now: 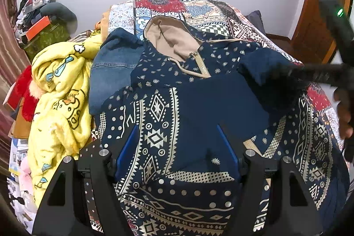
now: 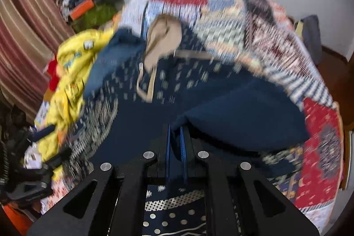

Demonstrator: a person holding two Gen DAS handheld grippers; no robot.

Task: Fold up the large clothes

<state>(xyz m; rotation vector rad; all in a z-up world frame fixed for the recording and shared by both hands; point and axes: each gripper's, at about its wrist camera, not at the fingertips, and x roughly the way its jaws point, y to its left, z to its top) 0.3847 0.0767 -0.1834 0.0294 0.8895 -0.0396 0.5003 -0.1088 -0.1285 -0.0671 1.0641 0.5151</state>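
A navy hoodie [image 1: 159, 103] with white geometric print and a beige-lined hood [image 1: 170, 37] lies face up on the bed. My left gripper [image 1: 177, 127] is open and hovers over the hoodie's lower front. My right gripper [image 2: 175, 127] is shut on the plain navy sleeve [image 2: 232, 116] and holds it over the hoodie's chest. In the left wrist view the right gripper [image 1: 285, 72] reaches in from the right with the sleeve [image 1: 261, 68]. The right wrist view is blurred by motion.
A patchwork quilt [image 1: 221, 12] covers the bed. A yellow cartoon-print fleece garment [image 1: 59, 90] and a denim piece [image 1: 110, 72] lie left of the hoodie. Clutter [image 1: 42, 19] is piled at the far left by a striped curtain [image 2: 26, 14]. A wooden door [image 1: 320, 3] stands at the right.
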